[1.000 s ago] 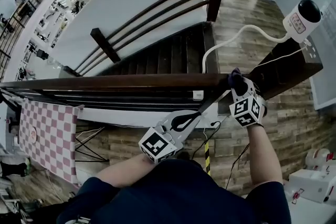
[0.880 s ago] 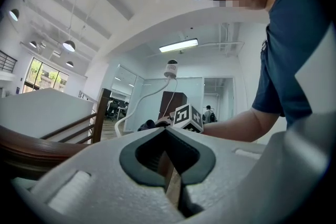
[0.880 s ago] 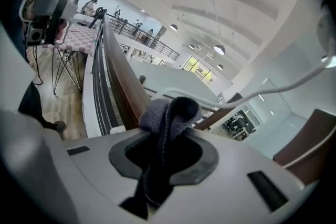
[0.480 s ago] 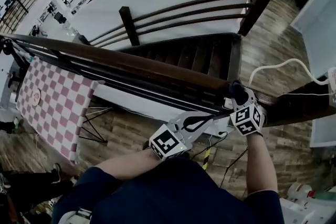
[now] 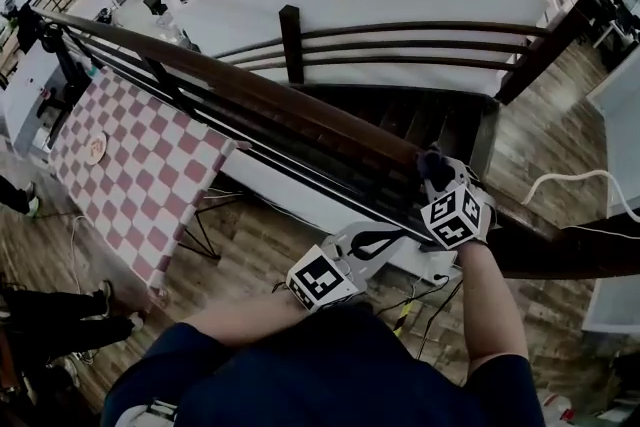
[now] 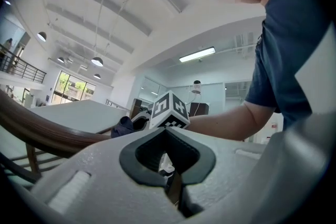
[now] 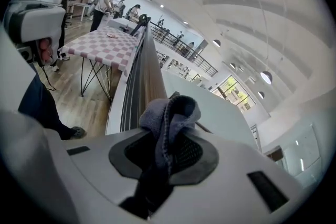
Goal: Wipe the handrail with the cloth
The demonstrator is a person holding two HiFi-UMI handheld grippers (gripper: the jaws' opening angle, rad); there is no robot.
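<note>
The dark wooden handrail runs from the upper left down to the lower right. My right gripper rests on its top near the right end, shut on a dark blue cloth that lies against the wood. In the right gripper view the cloth bulges out of the right gripper, with the handrail stretching away ahead. My left gripper hangs just below the rail, shut and holding nothing. From the left gripper I see the handrail and the cloth.
A red-and-white checkered table stands on the floor below at the left. Stairs drop away behind the rail, with a second railing and post beyond. A white cable curls at the right. People stand far off.
The head view has swung left, so the rail now runs diagonally and more of the checkered table shows. The right gripper stays on the rail with the cloth; the left stays below it.
</note>
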